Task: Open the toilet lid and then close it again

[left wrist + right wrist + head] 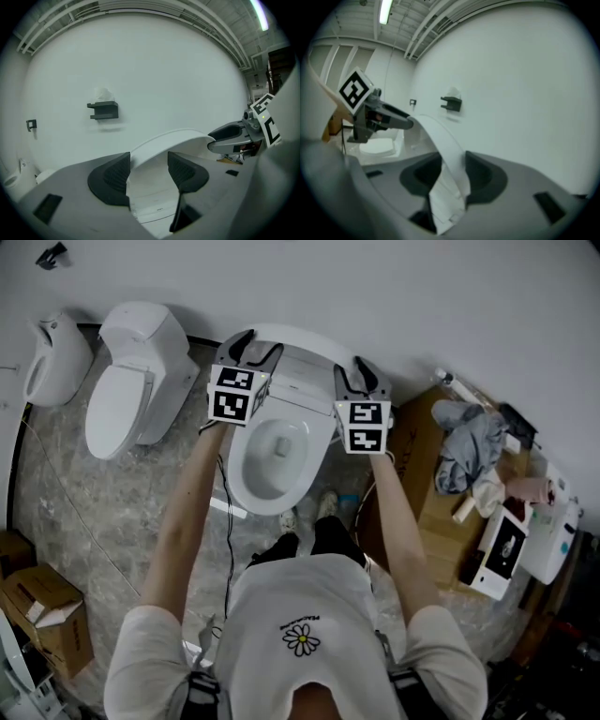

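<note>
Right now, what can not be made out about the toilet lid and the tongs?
- Left tongs: left gripper view, toilet lid sits between them, but firm contact is unclear.
- Bowl: both gripper views, hidden under the gripper bodies.
- Lid's wall-side face: head view, the lid itself covers it.

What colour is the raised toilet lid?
Plain white. The right gripper view shows it best, where the toilet lid runs between the jaws.

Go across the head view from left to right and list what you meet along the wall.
Urinal → closed toilet → left gripper → raised toilet lid → right gripper → grey cloth lying on cardboard.
</note>
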Available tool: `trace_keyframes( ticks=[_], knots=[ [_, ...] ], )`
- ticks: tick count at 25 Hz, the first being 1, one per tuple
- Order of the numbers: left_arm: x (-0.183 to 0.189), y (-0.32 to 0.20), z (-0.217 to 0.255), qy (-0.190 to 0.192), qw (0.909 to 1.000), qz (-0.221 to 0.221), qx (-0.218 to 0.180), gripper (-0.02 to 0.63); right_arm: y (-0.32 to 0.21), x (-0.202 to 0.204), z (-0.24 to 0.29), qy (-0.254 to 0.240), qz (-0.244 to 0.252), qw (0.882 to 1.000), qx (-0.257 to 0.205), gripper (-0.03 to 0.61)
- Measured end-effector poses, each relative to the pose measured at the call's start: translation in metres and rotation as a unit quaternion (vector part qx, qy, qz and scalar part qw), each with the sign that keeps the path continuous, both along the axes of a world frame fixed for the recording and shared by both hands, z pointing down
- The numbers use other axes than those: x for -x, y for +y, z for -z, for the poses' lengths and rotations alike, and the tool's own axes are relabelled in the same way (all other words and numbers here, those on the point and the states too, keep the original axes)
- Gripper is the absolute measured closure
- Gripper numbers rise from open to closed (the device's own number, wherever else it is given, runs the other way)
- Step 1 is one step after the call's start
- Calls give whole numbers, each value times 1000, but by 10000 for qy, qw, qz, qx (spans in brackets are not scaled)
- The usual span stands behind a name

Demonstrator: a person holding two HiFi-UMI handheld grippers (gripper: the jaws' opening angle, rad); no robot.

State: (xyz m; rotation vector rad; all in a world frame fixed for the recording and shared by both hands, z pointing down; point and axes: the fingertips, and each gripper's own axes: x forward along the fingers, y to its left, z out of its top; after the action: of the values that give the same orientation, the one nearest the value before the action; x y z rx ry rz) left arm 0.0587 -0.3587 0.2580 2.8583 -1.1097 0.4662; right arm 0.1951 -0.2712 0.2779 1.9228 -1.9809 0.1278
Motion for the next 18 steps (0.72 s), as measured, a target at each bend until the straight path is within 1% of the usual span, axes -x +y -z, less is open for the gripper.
trace_keyframes(
  ticks=[4,7,8,10,13,16,18],
  knots=[
    [17,29,-12,-130,9999,-9,30,347,28,18,-10,120,13,9999,62,414],
    [30,46,-21,-406,9991,-104,-55,347,44,32,-16,197,139,9997,83,410],
    [33,50,-22,-475,9988,-97,-90,347,48,36,-18,205,185,9996,86,408],
    [38,58,-25,-481,9988,22,-89,347,56,41,-20,203,286,9993,131,397],
    [46,72,-34,-437,9988,214,2,347,75,51,-28,84,445,9985,316,382],
    [61,88,-45,-549,9979,322,86,347,93,68,-36,-222,631,9967,452,370],
    [70,100,-52,-646,9971,365,173,347,104,77,-43,-245,721,9957,519,368]
  ],
)
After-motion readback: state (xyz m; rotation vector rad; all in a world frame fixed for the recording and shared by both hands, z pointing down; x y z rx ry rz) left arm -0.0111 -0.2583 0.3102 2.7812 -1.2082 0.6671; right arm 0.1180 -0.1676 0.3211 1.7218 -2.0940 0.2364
